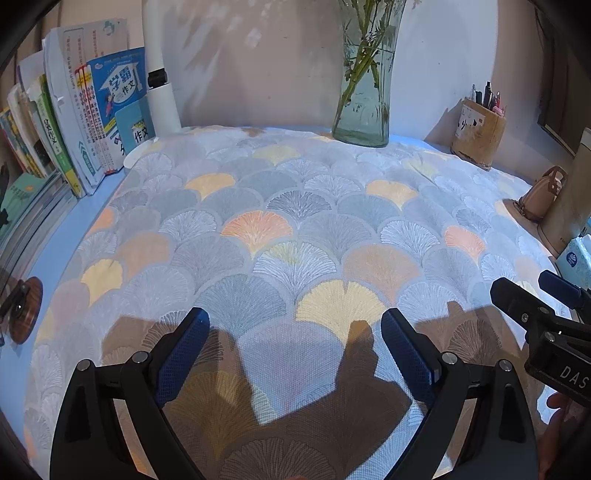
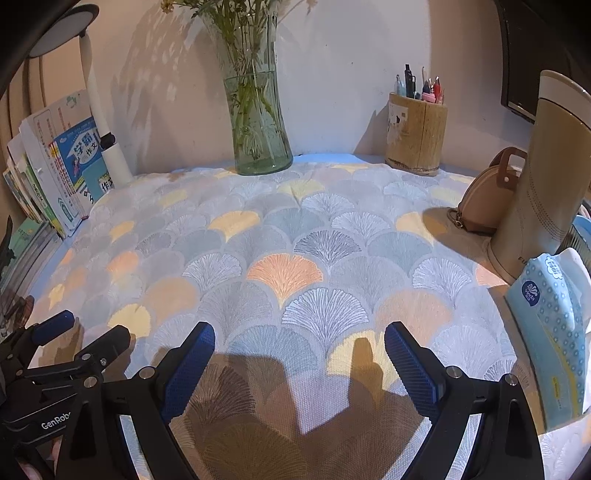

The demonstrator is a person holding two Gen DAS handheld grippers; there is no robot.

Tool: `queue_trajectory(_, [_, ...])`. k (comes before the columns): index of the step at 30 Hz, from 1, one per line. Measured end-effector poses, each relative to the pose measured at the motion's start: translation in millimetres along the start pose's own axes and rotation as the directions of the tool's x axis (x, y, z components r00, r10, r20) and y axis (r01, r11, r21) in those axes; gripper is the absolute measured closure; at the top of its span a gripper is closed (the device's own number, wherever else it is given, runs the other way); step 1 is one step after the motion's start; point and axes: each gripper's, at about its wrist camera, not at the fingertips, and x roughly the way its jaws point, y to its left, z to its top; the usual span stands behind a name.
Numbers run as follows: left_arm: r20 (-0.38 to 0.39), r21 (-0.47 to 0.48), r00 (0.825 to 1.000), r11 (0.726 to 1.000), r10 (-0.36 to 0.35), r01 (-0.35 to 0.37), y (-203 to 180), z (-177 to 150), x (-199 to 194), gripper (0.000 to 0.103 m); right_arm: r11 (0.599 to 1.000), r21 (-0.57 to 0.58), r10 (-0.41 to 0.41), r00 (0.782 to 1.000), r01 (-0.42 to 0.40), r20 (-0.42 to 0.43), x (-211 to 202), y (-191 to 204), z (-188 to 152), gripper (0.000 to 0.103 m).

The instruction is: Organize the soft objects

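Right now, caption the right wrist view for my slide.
Open right gripper above the fan-patterned cloth, vase behind.

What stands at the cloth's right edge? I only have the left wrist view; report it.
Observer: A blue tissue pack stands on edge there, in front of a tall beige flask.
Operator: Follow the white lamp stem upward.
Observer: It ends in a round grey lamp head, above the books.
Operator: Check the right gripper.
Observer: The right gripper is open above the cloth, holding nothing.
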Motion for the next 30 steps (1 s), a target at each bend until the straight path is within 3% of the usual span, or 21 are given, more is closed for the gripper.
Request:
queue_trajectory(15, [-0.002,-0.013,1.0,1.0,-0.002,0.002,2.6,0.5,-0.5,0.009,1.0,-0.005,-0.004,1.0,0.004,-0.02,4.3,0.4,-1.1,0.01])
queue_trajectory(30, [0.022,-0.005,0.998,0.998,0.057,-0.057,0.6,0.5,-3.8,0.009,1.0,-0.01,-0.005,1.0,0.005,-0.029,6.4,-0.4,-0.7,0.01])
